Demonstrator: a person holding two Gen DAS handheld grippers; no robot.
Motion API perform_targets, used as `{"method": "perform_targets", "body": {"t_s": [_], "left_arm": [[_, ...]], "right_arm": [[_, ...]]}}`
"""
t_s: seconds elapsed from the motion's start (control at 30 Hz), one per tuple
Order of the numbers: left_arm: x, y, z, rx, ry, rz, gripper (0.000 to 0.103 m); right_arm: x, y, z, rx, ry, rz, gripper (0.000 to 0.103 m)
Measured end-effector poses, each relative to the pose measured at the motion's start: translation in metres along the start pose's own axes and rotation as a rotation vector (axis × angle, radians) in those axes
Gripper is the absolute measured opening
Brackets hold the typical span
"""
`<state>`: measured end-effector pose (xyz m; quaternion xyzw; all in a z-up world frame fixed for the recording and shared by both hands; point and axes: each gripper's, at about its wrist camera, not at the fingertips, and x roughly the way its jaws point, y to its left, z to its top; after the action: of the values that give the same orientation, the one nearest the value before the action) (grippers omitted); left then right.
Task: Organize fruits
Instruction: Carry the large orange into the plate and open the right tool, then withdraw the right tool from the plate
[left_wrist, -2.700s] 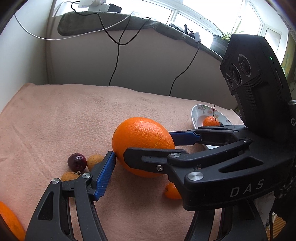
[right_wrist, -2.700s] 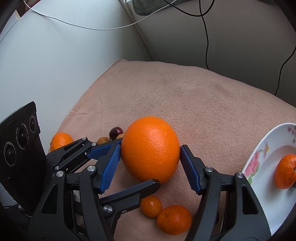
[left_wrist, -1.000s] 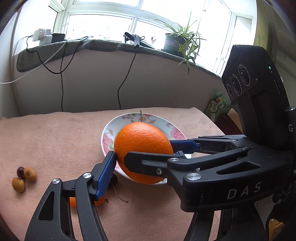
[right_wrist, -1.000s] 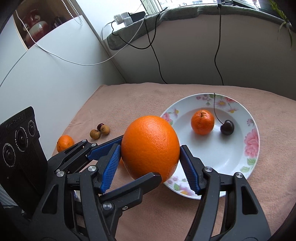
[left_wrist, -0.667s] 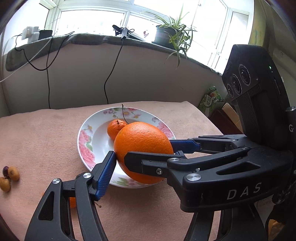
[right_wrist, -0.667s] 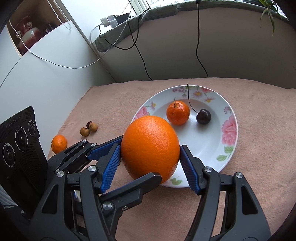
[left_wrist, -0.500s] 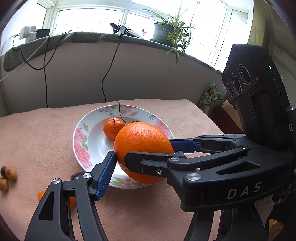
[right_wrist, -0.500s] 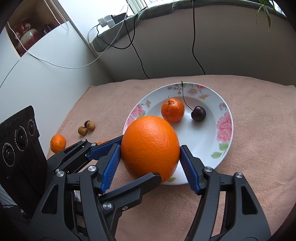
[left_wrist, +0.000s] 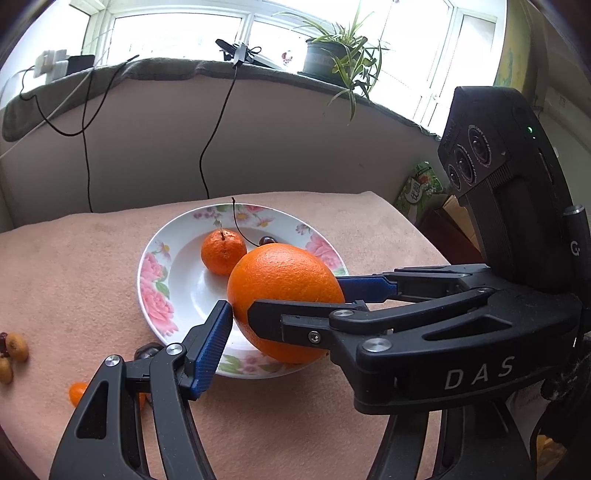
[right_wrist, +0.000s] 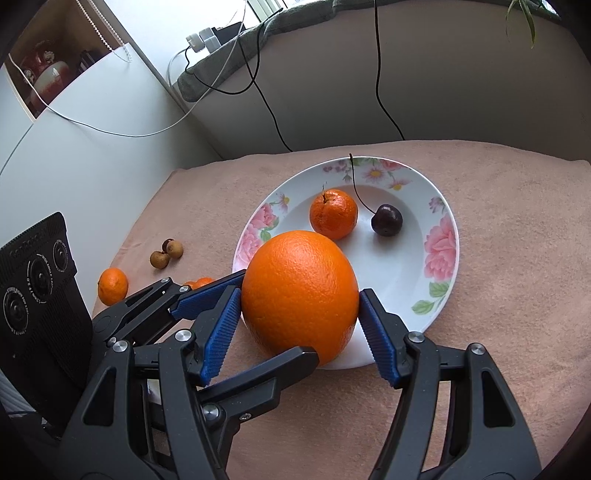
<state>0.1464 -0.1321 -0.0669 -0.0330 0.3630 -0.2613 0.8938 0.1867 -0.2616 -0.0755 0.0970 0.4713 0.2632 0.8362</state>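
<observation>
Tongs (right_wrist: 299, 321) of both hands pinch orange (right_wrist: 300, 293) above plate (right_wrist: 441, 236).

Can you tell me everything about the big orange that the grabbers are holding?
The big orange is round, bright and dimpled all over, with no stem or leaf showing. It is much larger than the small tangerine in the flowered plate. Both the left gripper and the right gripper pinch it with their blue ribbed pads, one pair across the other. It hangs over the plate's near edge. Whether it touches the plate cannot be told.
</observation>
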Motion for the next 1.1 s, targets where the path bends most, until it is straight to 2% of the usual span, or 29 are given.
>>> {"method": "perform_targets", "body": {"t_s": [0.33, 0.4, 0.73, 0.93, 1.0, 1.1], "left_arm": [[-0.015, 0.01, -0.002, -0.015, -0.027, 0.009, 0.065], [-0.019, 0.012, -0.004, -0.019, -0.03, 0.015, 0.065], [-0.045, 0.03, -0.017, -0.046, -0.052, 0.053, 0.065], [-0.063, 0.043, -0.03, -0.044, -0.05, 0.12, 0.066], [-0.069, 0.049, -0.035, -0.054, -0.044, 0.146, 0.072], [-0.078, 0.059, -0.043, -0.075, -0.038, 0.177, 0.073]], "right_arm": [[-0.023, 0.011, 0.001, -0.073, -0.083, -0.098, 0.069], [-0.027, 0.012, -0.001, -0.073, -0.094, -0.101, 0.072], [-0.045, 0.011, -0.011, -0.043, -0.164, -0.099, 0.072], [-0.047, 0.019, -0.016, -0.066, -0.173, -0.098, 0.072], [-0.047, 0.024, -0.019, -0.084, -0.174, -0.101, 0.072], [-0.045, 0.033, -0.022, -0.115, -0.171, -0.111, 0.073]]}}
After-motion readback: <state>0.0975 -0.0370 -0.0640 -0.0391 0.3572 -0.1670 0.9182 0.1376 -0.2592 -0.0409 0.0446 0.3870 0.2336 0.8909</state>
